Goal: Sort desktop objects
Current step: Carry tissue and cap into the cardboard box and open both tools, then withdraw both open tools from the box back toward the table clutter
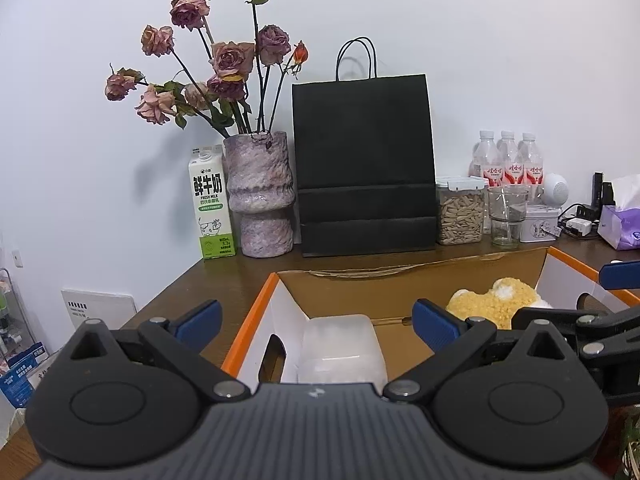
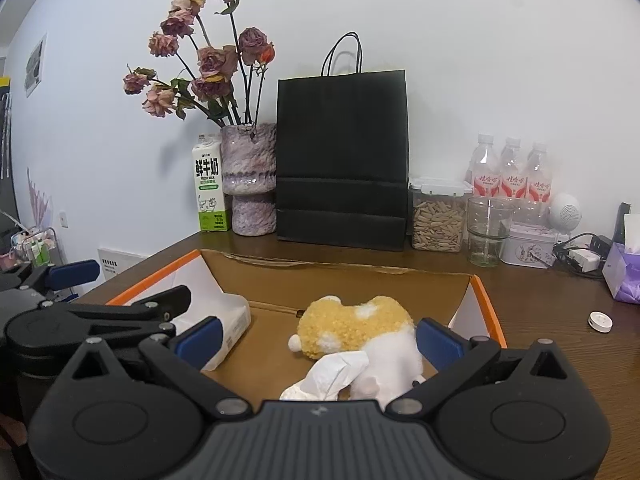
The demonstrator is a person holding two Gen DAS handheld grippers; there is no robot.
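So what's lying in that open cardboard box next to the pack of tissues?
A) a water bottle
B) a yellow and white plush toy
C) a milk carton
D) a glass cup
B: the yellow and white plush toy lies on the floor of the cardboard box beside the tissue pack; the milk carton, glass cup and water bottles all stand on the desk behind it.

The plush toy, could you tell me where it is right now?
In the right wrist view the plush toy lies inside the cardboard box, toward its right end, with the tissue pack to its left.
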